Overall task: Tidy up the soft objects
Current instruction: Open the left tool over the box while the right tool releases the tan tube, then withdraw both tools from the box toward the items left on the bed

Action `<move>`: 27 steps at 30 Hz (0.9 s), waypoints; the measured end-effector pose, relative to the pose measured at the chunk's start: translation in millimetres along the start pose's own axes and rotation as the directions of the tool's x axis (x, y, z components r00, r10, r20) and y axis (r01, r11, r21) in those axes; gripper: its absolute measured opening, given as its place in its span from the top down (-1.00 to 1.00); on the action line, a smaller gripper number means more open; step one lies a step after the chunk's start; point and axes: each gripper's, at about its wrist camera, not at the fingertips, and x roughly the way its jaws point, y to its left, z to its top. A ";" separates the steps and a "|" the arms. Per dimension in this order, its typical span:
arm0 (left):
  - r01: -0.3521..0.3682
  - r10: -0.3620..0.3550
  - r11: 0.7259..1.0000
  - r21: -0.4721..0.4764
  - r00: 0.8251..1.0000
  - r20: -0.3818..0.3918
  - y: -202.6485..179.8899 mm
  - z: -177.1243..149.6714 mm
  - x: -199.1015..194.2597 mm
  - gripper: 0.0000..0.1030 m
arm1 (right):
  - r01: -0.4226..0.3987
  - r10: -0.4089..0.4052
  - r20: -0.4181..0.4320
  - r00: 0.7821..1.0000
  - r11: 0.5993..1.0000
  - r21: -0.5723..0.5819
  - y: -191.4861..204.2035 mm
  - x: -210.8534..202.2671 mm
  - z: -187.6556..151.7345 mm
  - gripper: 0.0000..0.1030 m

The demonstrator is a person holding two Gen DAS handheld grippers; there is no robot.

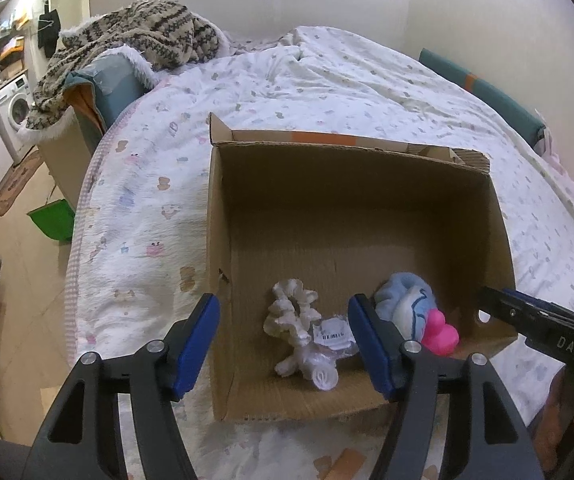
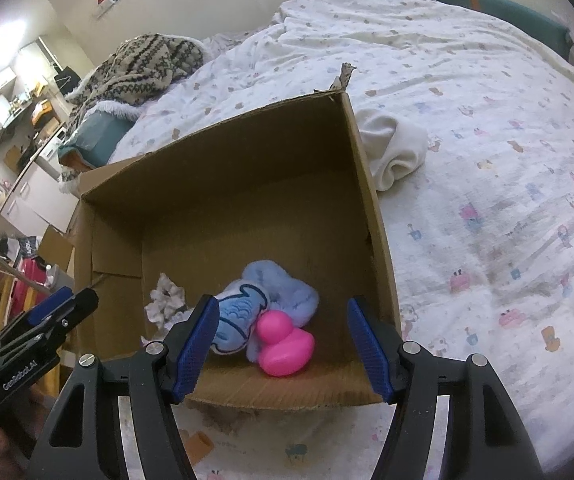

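Cardboard box [image 1: 351, 216] is sitting open-topped on the bed [image 1: 147, 208], which is wearing a pale quilt printed with small cartoon figures. Three soft things are lying along the box's near wall: a white frilly scrunchie [image 1: 291, 314] with a plastic tag against it, a light blue plush toy [image 2: 263, 300], and a pink rubber duck [image 2: 283, 346] touching the plush on its near side. The left hand-held gripper [image 1: 285, 344] is hovering above the near edge of the box with its blue-padded jaws standing wide apart and holding nothing; its right finger is overlapping the blue plush in the left wrist view. The right hand-held gripper [image 2: 283, 344] is likewise hanging open and empty over the box's near right corner, framing the duck between its jaws. A rolled cream cloth [image 2: 397, 152] is resting on the quilt just outside the box's right wall. A patterned knit blanket [image 1: 135, 36] is lying heaped at the far left corner of the bed.
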 end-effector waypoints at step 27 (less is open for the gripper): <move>-0.031 0.029 0.999 -0.024 0.997 -0.068 2.8 -46.1 -24.9 -0.24 | 0.019 -0.015 -0.046 0.999 0.997 0.076 2.5 -25.4 -51.5 -0.36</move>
